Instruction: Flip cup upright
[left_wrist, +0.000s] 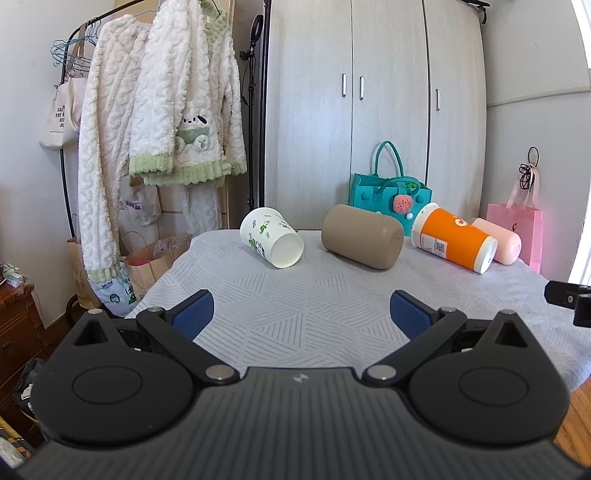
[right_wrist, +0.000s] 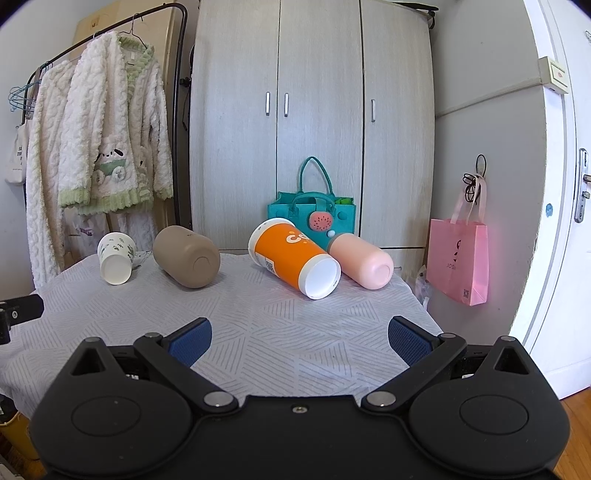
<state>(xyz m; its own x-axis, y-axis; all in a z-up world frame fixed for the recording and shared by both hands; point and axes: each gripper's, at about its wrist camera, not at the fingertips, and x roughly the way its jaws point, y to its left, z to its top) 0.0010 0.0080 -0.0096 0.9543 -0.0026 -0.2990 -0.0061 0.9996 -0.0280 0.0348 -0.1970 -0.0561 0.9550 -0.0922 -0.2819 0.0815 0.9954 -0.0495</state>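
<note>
Blue-padded left tool (left_wrist: 302, 314) and right tool (right_wrist: 300, 341) gape wide, empty.

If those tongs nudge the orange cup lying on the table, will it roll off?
The orange cup lies on its side, so it would probably roll. It narrows toward its base, so it would likely curve rather than run straight. The pink bottle touches it on one side and may block it. It looks like thin paper, probably light and easily squashed.

Four cups (right_wrist: 295, 256) on their sides, apparently all unlidded.
</note>
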